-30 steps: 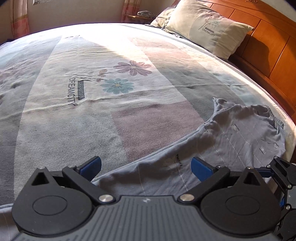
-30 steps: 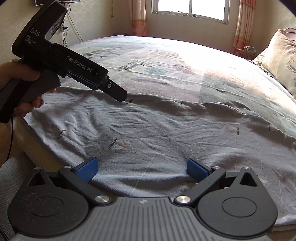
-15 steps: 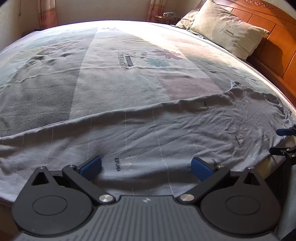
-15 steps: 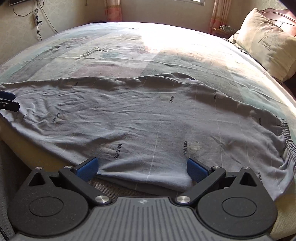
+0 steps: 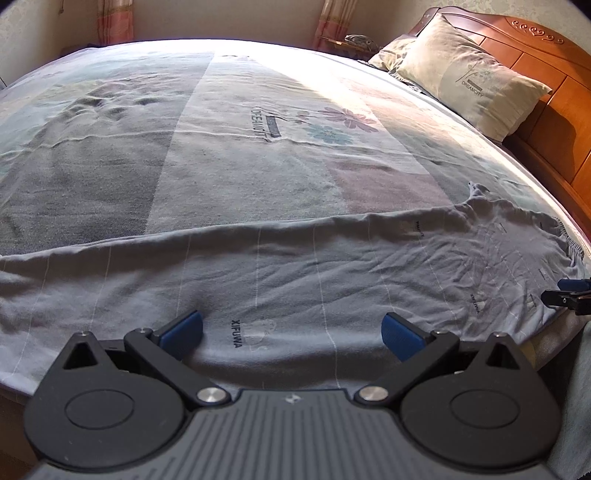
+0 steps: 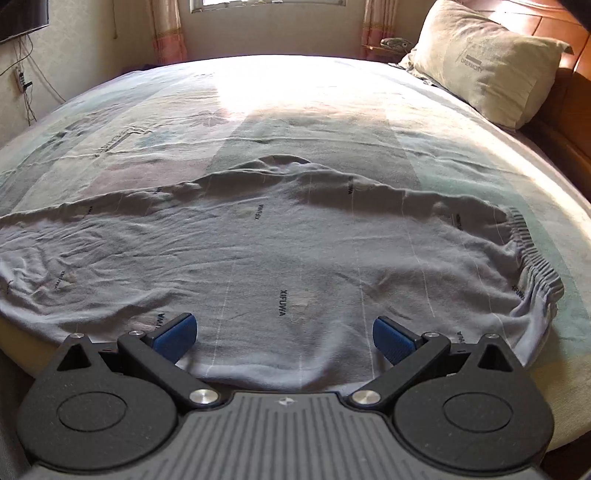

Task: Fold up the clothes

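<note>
Grey trousers [image 5: 295, 273] printed with XIFUWA lie spread flat along the near edge of the bed, the elastic waistband [image 6: 535, 258] at the right end. My left gripper [image 5: 291, 328] hovers open just above the leg part, blue pads wide apart with nothing between them. My right gripper [image 6: 282, 332] is open too, low over the seat of the trousers [image 6: 295, 251] near the bed edge. At the far right of the left wrist view the tips of the right gripper [image 5: 569, 291] poke in beside the waistband.
The bed [image 5: 258, 110] has a patchwork sheet with flower prints stretching away behind the trousers. Pillows [image 5: 469, 74] lean on the wooden headboard [image 5: 546, 122] at the right. A window [image 6: 273, 3] and curtains stand behind the bed; a nightstand [image 6: 391, 46] is by the pillows.
Both grippers have pulled back toward the near bed edge and apart; the trousers now lie stretched out flat. The left gripper is no longer in the right wrist view.
</note>
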